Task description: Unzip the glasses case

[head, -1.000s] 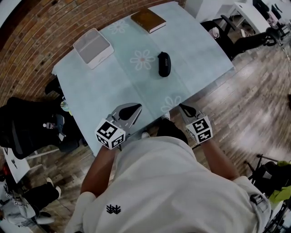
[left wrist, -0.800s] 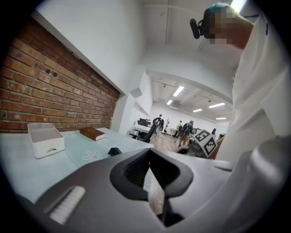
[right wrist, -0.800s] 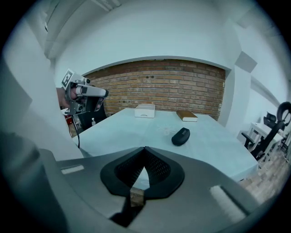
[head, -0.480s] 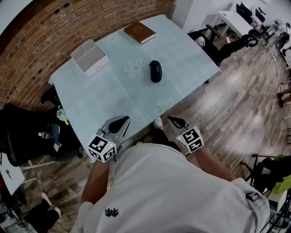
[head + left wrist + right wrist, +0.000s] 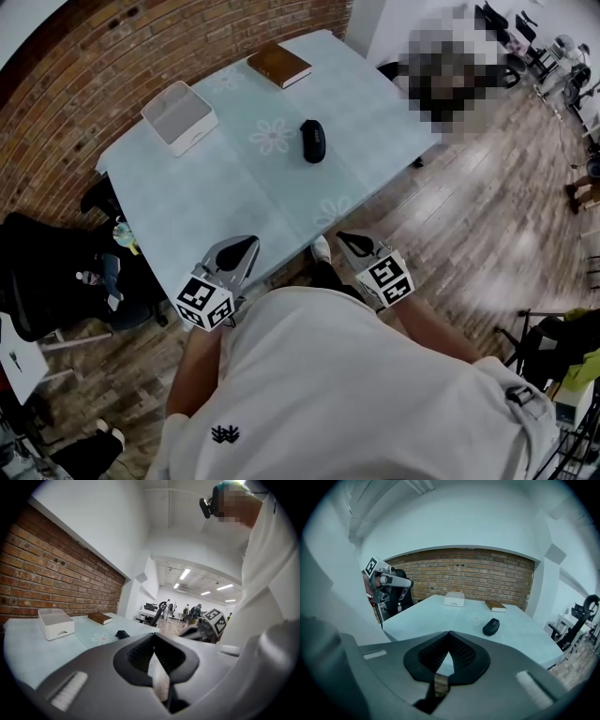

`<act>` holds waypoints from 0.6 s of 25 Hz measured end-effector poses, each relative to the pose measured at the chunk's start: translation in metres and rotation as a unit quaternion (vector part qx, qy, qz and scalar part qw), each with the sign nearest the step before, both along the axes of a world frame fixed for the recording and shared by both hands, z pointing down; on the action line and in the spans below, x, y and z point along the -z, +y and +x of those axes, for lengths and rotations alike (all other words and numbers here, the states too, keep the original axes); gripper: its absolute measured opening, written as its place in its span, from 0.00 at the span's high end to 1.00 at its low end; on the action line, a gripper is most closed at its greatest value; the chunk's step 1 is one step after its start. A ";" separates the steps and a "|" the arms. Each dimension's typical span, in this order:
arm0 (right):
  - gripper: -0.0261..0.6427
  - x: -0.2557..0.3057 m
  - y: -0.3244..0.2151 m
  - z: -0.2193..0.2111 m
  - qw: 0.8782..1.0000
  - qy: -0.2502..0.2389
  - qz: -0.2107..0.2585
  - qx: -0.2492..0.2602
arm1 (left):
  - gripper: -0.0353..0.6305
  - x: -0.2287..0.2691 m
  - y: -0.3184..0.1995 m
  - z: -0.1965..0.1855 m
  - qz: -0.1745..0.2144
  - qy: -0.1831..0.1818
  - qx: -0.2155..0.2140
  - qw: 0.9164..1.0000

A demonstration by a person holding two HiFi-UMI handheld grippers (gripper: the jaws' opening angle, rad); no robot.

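The black zipped glasses case (image 5: 313, 141) lies flat on the pale blue flowered tablecloth (image 5: 234, 187), past the table's middle. It also shows small in the left gripper view (image 5: 122, 633) and in the right gripper view (image 5: 491, 626). Both grippers hang at the table's near edge, close to my body and far short of the case. My left gripper (image 5: 244, 247) has its jaws together with nothing between them. So does my right gripper (image 5: 346, 239). Each gripper view shows its own jaw tips meeting, left gripper (image 5: 153, 638) and right gripper (image 5: 449, 634).
A white box (image 5: 179, 116) stands at the table's far left and a brown book (image 5: 278, 65) lies at its far edge. A black chair with bags (image 5: 47, 272) stands left of the table. Wooden floor (image 5: 469, 225) lies to the right.
The whole view has pulled back: the table and case look smaller and farther. Both grippers have drifted from over the table's near edge back towards my body, jaws unchanged.
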State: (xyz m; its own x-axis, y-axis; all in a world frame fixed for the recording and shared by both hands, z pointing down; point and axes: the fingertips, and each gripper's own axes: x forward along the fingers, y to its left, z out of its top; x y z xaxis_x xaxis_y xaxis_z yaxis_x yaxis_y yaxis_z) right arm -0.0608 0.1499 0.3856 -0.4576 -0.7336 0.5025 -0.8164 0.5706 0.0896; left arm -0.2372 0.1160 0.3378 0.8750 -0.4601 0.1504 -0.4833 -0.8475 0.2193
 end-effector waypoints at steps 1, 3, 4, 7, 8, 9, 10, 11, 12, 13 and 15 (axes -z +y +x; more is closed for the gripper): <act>0.96 0.001 0.000 0.000 1.000 0.000 0.002 0.000 | 0.86 0.000 0.000 -0.001 0.000 0.001 0.002 1.000; 0.96 0.003 -0.001 -0.002 1.000 0.000 0.004 0.000 | 0.86 0.000 0.001 -0.004 -0.001 0.002 0.005 1.000; 0.96 0.003 -0.001 -0.003 1.000 -0.001 0.005 0.001 | 0.86 -0.001 0.002 -0.006 -0.002 0.002 0.006 1.000; 0.96 0.004 0.000 -0.005 1.000 0.000 0.006 0.003 | 0.86 -0.002 0.005 -0.009 -0.003 0.002 0.009 1.000; 0.96 0.004 0.001 -0.005 1.000 0.000 0.006 0.004 | 0.86 -0.002 0.005 -0.010 -0.003 0.002 0.010 1.000; 0.96 0.004 0.001 -0.005 1.000 0.000 0.006 0.005 | 0.86 -0.002 0.006 -0.010 -0.004 0.003 0.011 1.000; 0.96 0.004 0.001 -0.006 1.000 0.000 0.006 0.005 | 0.86 -0.002 0.006 -0.010 -0.004 0.003 0.011 1.000; 0.96 0.004 0.002 -0.006 1.000 -0.001 0.006 0.006 | 0.86 -0.003 0.007 -0.010 -0.005 0.003 0.012 1.000; 0.96 0.004 0.002 -0.006 1.000 -0.001 0.006 0.006 | 0.86 -0.003 0.007 -0.010 -0.006 0.003 0.012 1.000; 0.96 0.003 0.002 -0.007 1.000 -0.001 0.005 0.006 | 0.86 -0.004 0.007 -0.010 -0.007 0.003 0.012 1.000; 0.96 0.001 0.002 -0.007 1.000 -0.001 0.004 0.006 | 0.86 -0.006 0.006 -0.011 -0.008 0.003 0.012 1.000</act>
State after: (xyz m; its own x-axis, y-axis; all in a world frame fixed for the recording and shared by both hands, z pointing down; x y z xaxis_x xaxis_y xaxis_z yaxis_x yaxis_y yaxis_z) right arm -0.0681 0.1516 0.3845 -0.4677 -0.7318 0.4956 -0.8096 0.5798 0.0921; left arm -0.2480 0.1221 0.3434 0.8650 -0.4781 0.1519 -0.5015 -0.8326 0.2351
